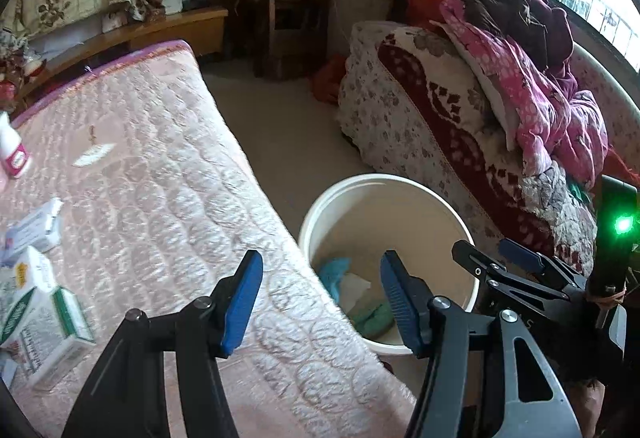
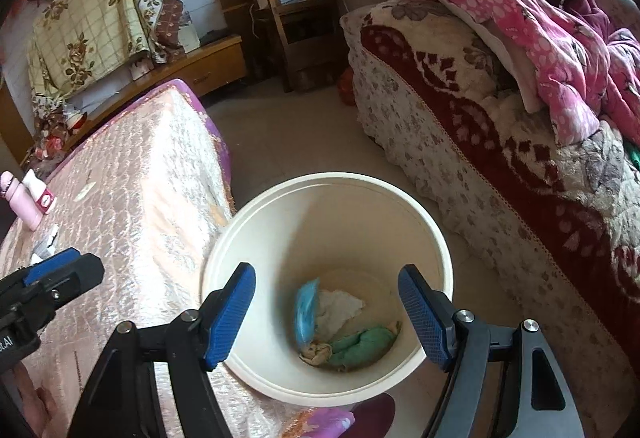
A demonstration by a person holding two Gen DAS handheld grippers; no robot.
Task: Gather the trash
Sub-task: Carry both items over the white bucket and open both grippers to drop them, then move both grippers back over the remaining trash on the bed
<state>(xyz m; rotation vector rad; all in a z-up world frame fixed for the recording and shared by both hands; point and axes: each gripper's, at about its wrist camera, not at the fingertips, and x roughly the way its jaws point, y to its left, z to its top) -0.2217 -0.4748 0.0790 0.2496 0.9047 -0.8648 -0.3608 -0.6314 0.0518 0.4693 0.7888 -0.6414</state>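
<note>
A cream bucket (image 2: 328, 178) stands on the floor against the pink quilted mattress (image 2: 132, 198). Inside it lie a blurred blue wrapper (image 2: 306, 310), white tissue (image 2: 340, 306) and a green crumpled piece (image 2: 364, 346). My right gripper (image 2: 327, 274) hangs open over the bucket's mouth with nothing between its fingers. My left gripper (image 1: 320, 266) is open and empty above the mattress edge, beside the bucket (image 1: 384, 180). On the mattress to the left lie green-and-white boxes (image 1: 44, 318), a white box (image 1: 34, 228), a paper scrap (image 1: 94, 154) and a small bottle (image 1: 12, 154).
A bed with a red-patterned blanket (image 2: 460, 110) and pink clothes (image 2: 560, 50) fills the right side. Bare floor (image 2: 288, 134) runs between it and the mattress. A wooden rack (image 2: 296, 10) stands at the back. A pink bottle (image 2: 24, 202) stands on the mattress.
</note>
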